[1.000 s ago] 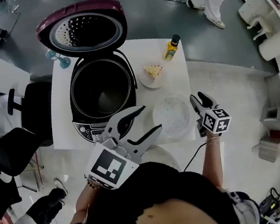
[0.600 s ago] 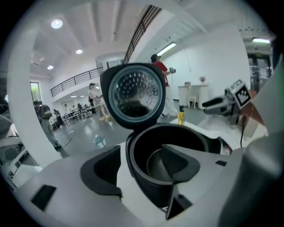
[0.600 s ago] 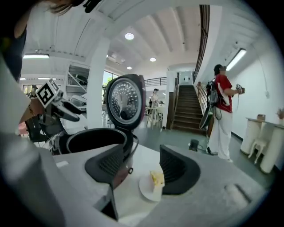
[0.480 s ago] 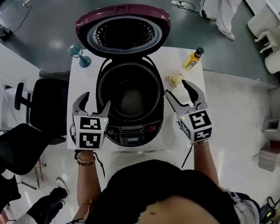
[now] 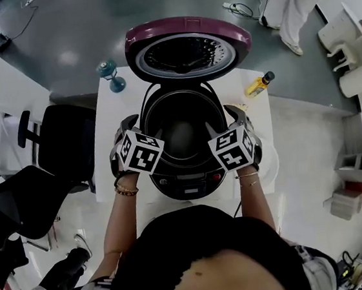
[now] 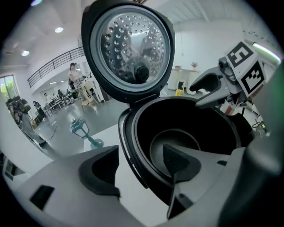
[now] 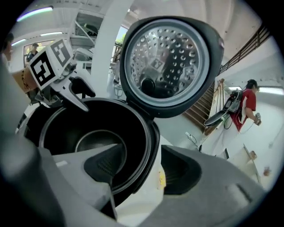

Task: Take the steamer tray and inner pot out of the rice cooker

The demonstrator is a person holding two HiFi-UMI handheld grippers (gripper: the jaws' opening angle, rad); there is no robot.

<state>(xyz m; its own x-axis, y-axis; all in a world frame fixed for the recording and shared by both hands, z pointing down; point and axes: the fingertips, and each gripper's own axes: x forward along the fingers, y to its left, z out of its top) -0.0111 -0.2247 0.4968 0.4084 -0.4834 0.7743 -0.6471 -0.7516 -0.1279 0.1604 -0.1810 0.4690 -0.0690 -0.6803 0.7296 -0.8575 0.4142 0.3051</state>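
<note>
A: While both sets of jaws have just been opening, left gripper (image 6: 140,164) and right gripper (image 7: 144,168) each straddle the rim of the inner pot (image 5: 182,125), gripping nothing.
B: Seat deeper, pinch opposite sides together, lift level.

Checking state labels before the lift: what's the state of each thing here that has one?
Black rice cooker: open, maroon lid raised.
Dark round inner pot: in the cooker, empty, ungripped.
Left hand-held gripper: open, jaws just been opening, astride the left rim.
Right hand-held gripper: open, jaws just been opening, astride the right rim.
Yellow black-capped bottle: capped.
</note>
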